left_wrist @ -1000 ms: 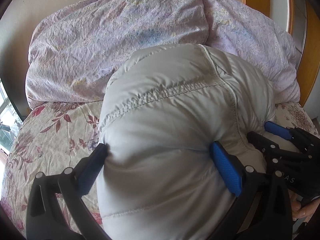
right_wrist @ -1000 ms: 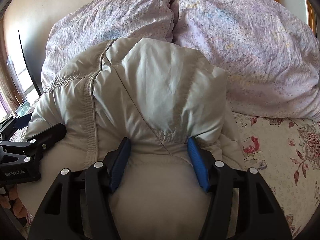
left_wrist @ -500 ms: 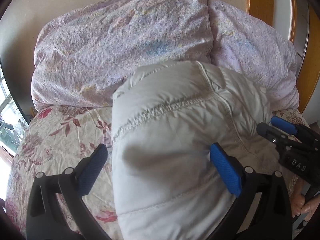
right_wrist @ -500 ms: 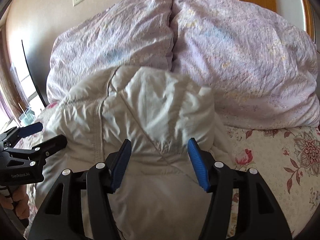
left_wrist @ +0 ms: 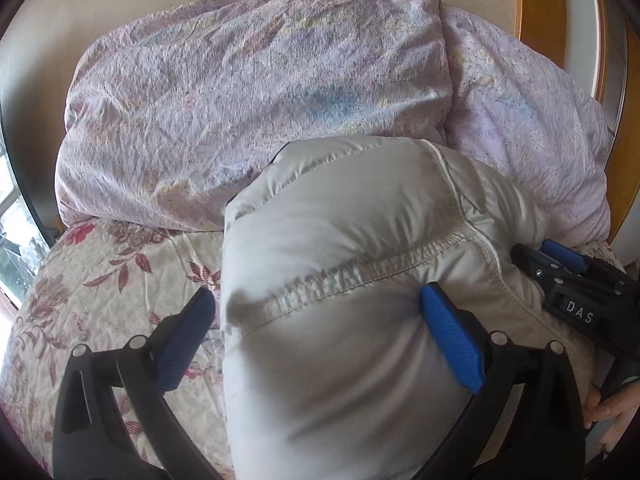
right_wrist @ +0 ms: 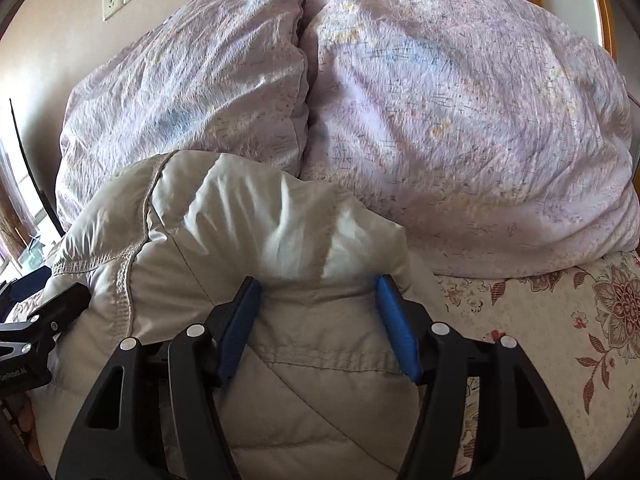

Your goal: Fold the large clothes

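A puffy pale grey padded jacket (left_wrist: 340,240) lies bundled on the floral bed sheet (left_wrist: 100,280) in front of the pillows. My left gripper (left_wrist: 316,300) straddles its left end. One blue pad (left_wrist: 448,336) digs into the padding, while the other pad (left_wrist: 188,332) stands clear of the fabric over the sheet. In the right wrist view the jacket (right_wrist: 260,208) bulges past my right gripper (right_wrist: 318,284), whose jaws pinch a fold and are opening. Each gripper shows in the other's view: the right gripper (left_wrist: 540,256) and the left gripper (right_wrist: 52,290).
Two crumpled lilac pillows (right_wrist: 460,120) (left_wrist: 240,92) lean on the wall behind the jacket. A wall socket (right_wrist: 114,0) sits at the upper left and a wooden frame (left_wrist: 540,8) on the right. A person's hand (left_wrist: 608,404) holds the right gripper's handle.
Both grippers have drawn back from the pillows, and the jacket came with them. The left gripper's outer pad, pressed into the jacket a second ago, now stands off it.
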